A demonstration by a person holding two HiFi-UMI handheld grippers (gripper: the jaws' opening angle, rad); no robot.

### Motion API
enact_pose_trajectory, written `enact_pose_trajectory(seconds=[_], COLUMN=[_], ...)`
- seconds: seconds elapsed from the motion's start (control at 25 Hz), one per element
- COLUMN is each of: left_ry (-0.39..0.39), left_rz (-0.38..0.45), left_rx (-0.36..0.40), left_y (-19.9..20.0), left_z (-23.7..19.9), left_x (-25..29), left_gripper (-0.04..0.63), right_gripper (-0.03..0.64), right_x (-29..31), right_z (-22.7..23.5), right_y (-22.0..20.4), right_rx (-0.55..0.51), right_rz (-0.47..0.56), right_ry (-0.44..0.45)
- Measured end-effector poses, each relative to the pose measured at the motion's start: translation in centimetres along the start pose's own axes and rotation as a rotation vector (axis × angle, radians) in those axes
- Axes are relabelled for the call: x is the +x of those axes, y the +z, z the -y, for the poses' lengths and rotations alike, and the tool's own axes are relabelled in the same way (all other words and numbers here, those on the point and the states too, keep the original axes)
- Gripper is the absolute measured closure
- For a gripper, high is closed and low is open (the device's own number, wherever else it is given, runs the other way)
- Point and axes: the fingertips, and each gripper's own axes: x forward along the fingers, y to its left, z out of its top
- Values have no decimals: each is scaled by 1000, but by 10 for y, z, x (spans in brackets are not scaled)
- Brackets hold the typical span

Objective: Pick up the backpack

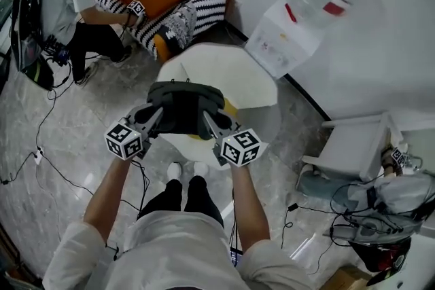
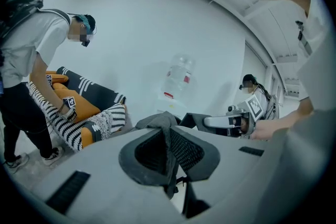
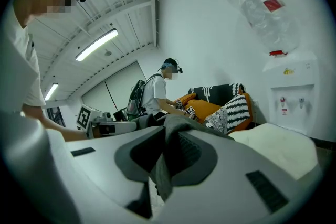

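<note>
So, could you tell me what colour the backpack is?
Dark grey backpack, clearest in the head view.

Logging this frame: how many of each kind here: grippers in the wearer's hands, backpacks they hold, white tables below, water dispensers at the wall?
backpack: 1
grippers: 2, left gripper and right gripper, both shut on it
white table: 1
water dispenser: 1
Total: 5

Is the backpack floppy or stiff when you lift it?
Probably floppy: the backpack bunches into folds where the left gripper and right gripper pinch it. Likely not very heavy, since two small pinches of cloth hold it over the white table. The matte fabric probably won't slip.
</note>
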Motion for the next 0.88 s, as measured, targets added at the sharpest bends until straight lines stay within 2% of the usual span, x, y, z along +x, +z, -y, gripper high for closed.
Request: enact_pose_trajectory(seconds=[0.56, 0.88], left_ry=[-34, -57], left_rz=[55, 103], left_rx=[51, 84], left_y=[58, 87], left_z=[33, 49], left_x=[-7, -14], left_gripper=[560, 560], right_gripper=[574, 572], right_x=[-35, -50], right_z=[-22, -34], right_y=[53, 82], right_rx=[-28, -85], right_rz=[49, 76], right_ry=[-7, -14])
